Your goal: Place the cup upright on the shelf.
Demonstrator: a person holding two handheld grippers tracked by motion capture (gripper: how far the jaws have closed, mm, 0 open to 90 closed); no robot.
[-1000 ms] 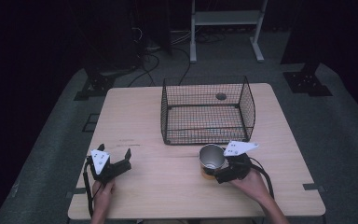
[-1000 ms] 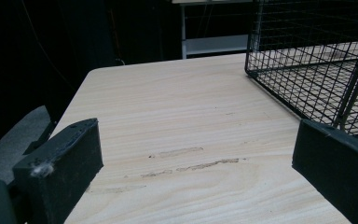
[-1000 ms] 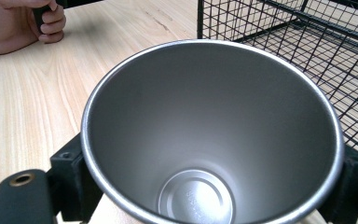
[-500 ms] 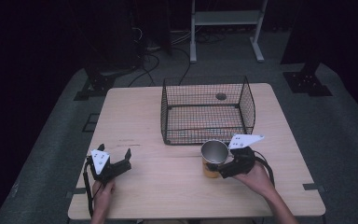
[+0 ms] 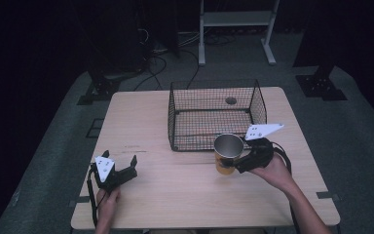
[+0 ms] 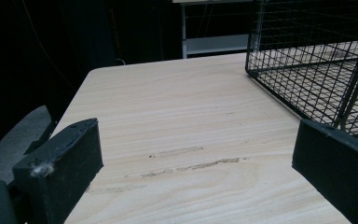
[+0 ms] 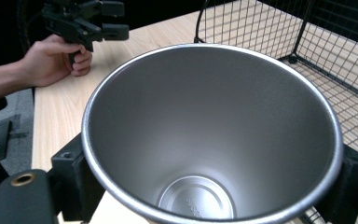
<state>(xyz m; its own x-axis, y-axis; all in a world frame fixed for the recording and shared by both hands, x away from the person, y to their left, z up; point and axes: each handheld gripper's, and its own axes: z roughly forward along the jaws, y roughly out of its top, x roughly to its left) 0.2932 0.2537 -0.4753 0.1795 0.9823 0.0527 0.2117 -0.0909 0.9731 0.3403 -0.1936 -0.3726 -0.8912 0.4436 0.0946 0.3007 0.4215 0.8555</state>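
Dark walls and a grey floor surround the light wooden worktop [image 5: 175, 195], and a white metal rack [image 5: 236, 19] stands behind it in the shadow. On the far half of the worktop sits a black wire basket [image 5: 214, 117] with an open top; through its mesh the wood and a small round hole in the worktop are visible.

Near the right front corner of the basket, the right gripper [image 5: 241, 161] holds a steel cup with an orange lower part [image 5: 226, 153]. The cup is upright, with its mouth facing up, and its top rim lies just in front of the near wall of the basket. I cannot tell for sure if its base touches the wood. In the right gripper view the silver inside of the cup [image 7: 209, 140] is empty, and the black fingers [image 7: 74, 182] press against its outer wall on both sides.

The left gripper [image 5: 121, 171] rests low over the front left part of the worktop, held by the person's left hand [image 5: 106, 204], well apart from the basket and the cup. In the left gripper view its black fingers [image 6: 60, 168] stand wide apart with bare wood between them, and a corner of the basket [image 6: 317, 60] shows at the upper right.
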